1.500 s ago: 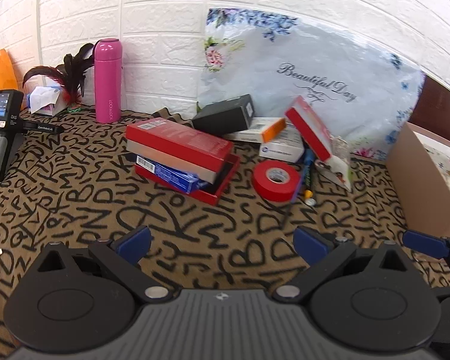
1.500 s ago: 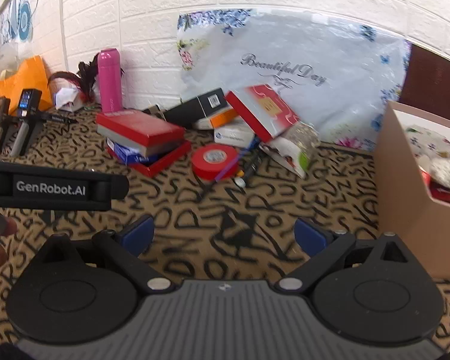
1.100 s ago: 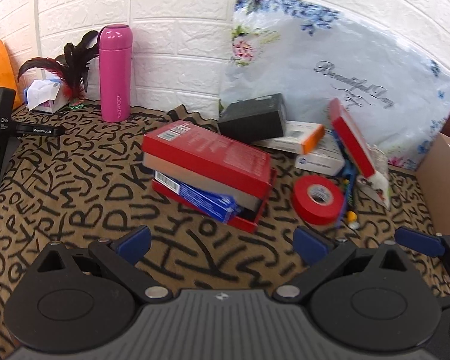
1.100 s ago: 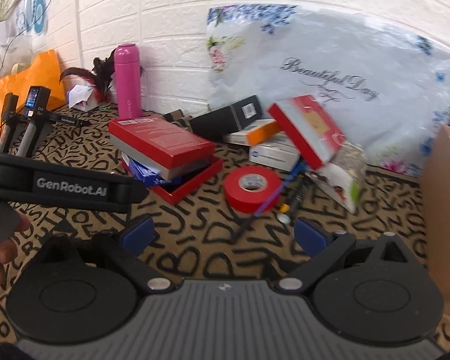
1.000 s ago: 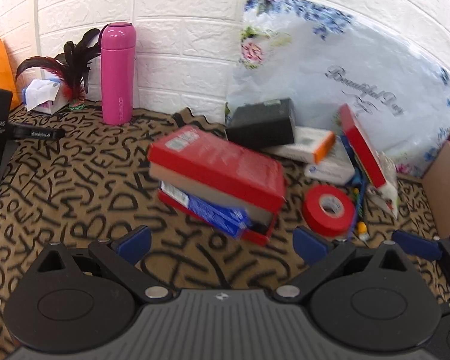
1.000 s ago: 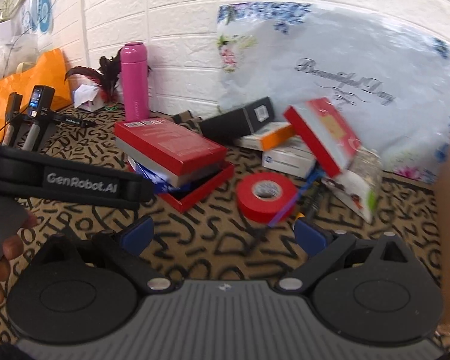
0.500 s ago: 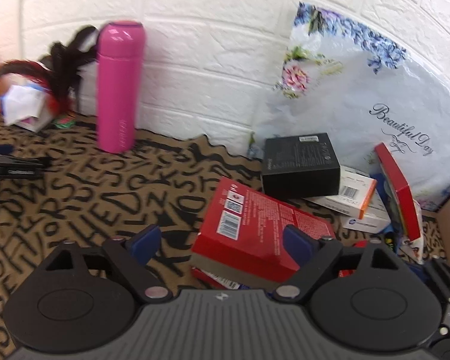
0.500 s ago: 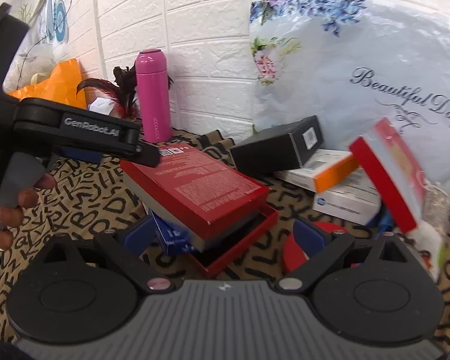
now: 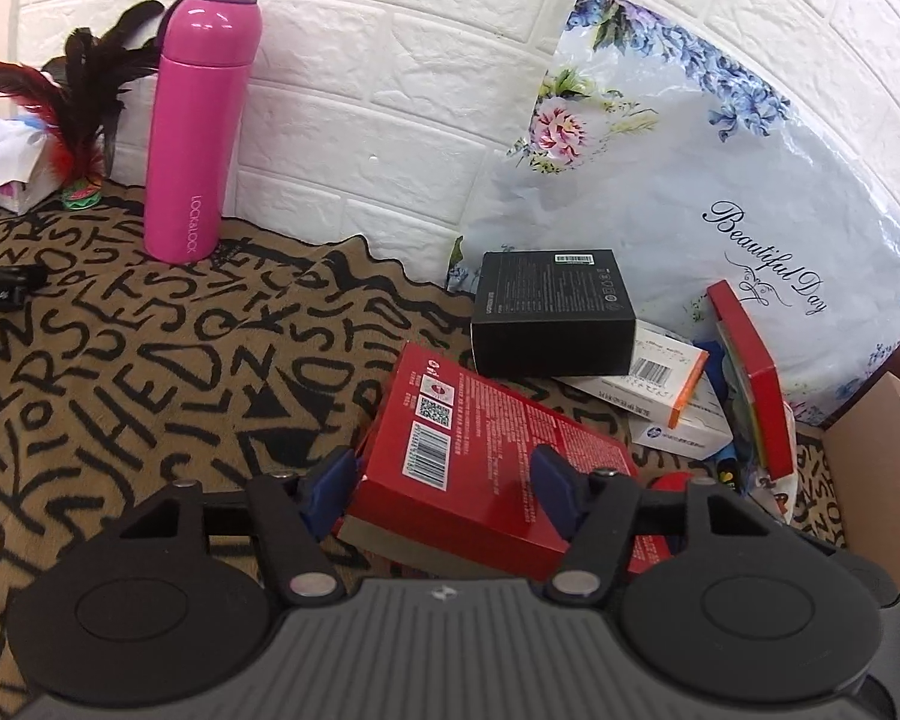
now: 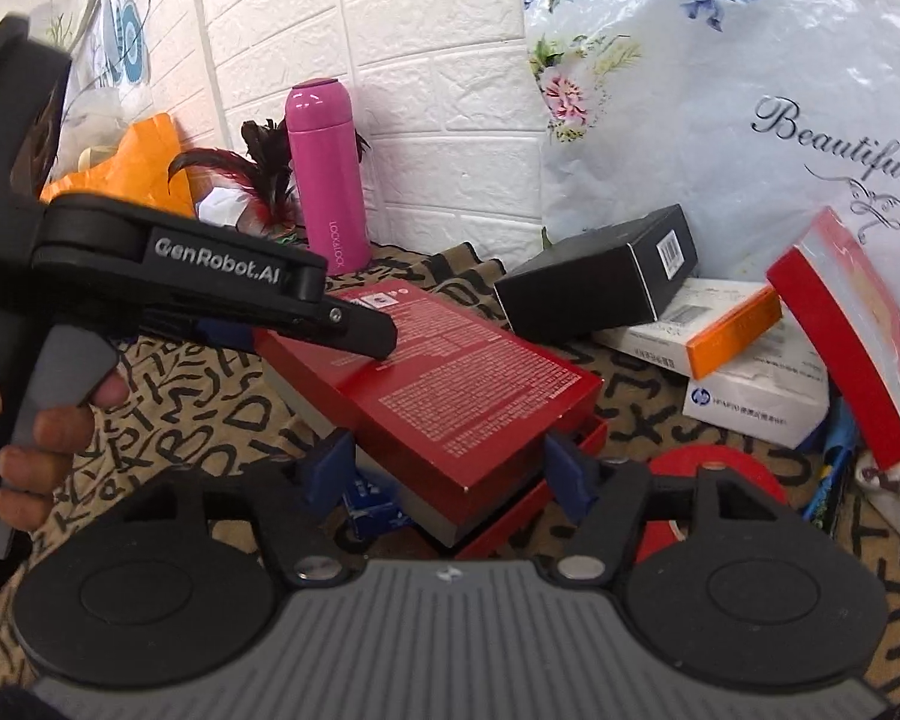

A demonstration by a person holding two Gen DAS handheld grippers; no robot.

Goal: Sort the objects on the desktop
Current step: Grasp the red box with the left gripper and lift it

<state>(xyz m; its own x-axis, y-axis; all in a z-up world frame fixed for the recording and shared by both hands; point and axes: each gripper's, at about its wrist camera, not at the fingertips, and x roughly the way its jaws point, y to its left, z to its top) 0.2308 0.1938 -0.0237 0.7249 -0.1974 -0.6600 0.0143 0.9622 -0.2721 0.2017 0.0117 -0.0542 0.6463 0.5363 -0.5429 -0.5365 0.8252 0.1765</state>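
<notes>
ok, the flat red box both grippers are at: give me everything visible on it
The flat red cardboard box is glossy, with white small print, a barcode label and QR codes on its top face and a grey band along its lower edge. It lies tilted on a blue packet inside an open red tray. The left gripper and right gripper have just been closing, each straddling an end of it; whether the pads press on it is unclear.

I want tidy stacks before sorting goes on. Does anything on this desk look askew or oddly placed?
Yes. The flat red cardboard box sits skewed on its stack, overhanging the open red tray and a blue box beneath. Behind it, the black rectangular box rests tilted on the white-and-orange carton.
</notes>
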